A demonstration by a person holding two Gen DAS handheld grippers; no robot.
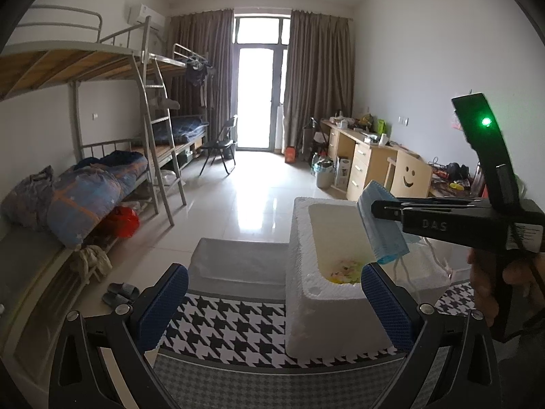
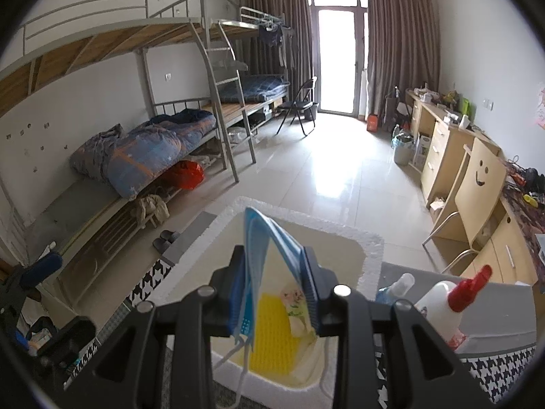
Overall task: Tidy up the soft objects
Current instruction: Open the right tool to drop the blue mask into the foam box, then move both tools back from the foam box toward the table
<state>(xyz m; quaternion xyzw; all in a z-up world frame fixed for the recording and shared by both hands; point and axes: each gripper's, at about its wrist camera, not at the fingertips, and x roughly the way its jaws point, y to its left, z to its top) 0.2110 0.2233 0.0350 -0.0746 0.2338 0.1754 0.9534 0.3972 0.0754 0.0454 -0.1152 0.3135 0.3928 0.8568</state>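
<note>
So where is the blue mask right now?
The mask is pinched in the right gripper, held above the open white foam box; in the left wrist view it hangs right of centre.

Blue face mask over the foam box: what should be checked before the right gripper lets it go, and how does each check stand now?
1. Right gripper shut on the blue face mask: ok.
2. Mask above the opening of the white foam box: ok, both views show it over the cavity.
3. Room inside the box: ok; only a yellow mat and a floral cloth lie at the bottom.
4. Ear loops clear of the rim: cannot tell; they dangle near the near edge.
5. Left gripper open and out of the drop path: ok.
6. Glue bottle outside the box: ok.
</note>
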